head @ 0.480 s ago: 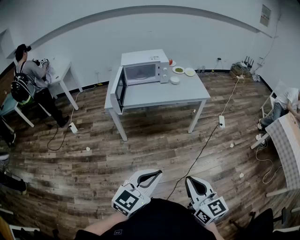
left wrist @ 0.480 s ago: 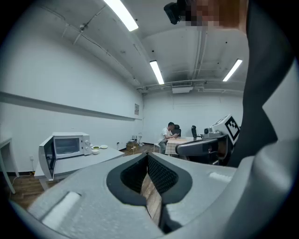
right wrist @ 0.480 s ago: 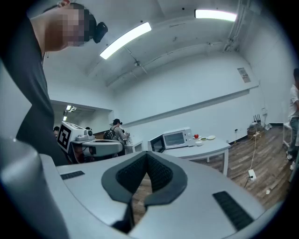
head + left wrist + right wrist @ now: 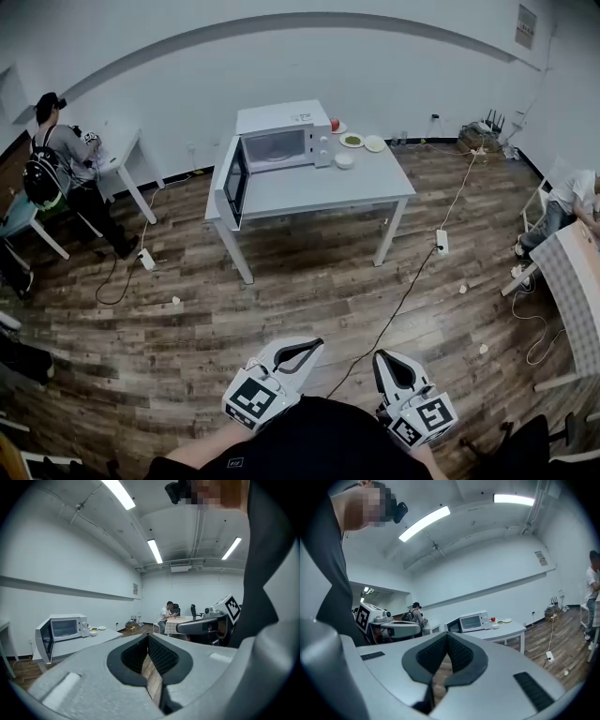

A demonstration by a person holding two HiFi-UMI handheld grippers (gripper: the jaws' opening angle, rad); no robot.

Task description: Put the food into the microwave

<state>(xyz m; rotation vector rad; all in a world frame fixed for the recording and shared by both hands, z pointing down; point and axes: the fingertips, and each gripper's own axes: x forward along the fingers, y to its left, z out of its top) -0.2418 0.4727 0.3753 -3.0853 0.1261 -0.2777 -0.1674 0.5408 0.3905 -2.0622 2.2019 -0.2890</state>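
Observation:
A white microwave [image 4: 277, 139] stands on the grey table [image 4: 319, 192] across the room, its door [image 4: 232, 180] swung open to the left. Beside it lie a plate of green food [image 4: 352, 141], a white plate [image 4: 375, 143], a small white bowl [image 4: 344, 160] and a red item [image 4: 335, 124]. My left gripper [image 4: 298, 352] and right gripper [image 4: 392, 370] hang close to my body, far from the table, both shut and empty. The left gripper [image 4: 148, 637] faces the microwave [image 4: 65, 627]. The right gripper [image 4: 447, 635] also looks toward the microwave [image 4: 472, 621] and the plates [image 4: 500, 621].
A wooden floor lies between me and the table. A cable [image 4: 403, 300] runs across it to a power strip [image 4: 441, 244]. A person with a backpack [image 4: 56, 150] stands at a small white table on the left. Another person [image 4: 572, 202] sits by a checked table [image 4: 581, 281] on the right.
The head view has shifted slightly, so the table and microwave sit a little higher and further left. Both grippers stay where they were, shut.

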